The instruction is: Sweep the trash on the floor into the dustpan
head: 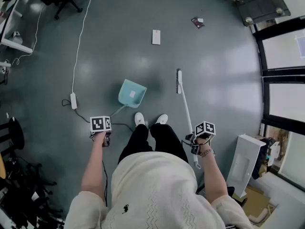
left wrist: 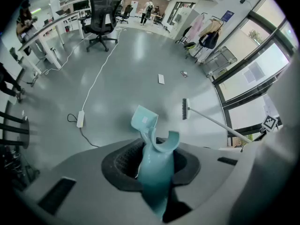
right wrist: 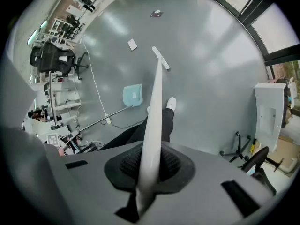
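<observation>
While the left gripper clamps the dustpan handle in its jaws and the right gripper clamps the broom pole, a white card and probable wrapper lie upper centre, far off; long sweeps could scatter them.

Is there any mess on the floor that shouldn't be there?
Yes. A white card and a dark crumpled wrapper lie loose on the grey floor, beyond the broom and the dustpan. A white power strip and its cable also trail across the floor.
</observation>
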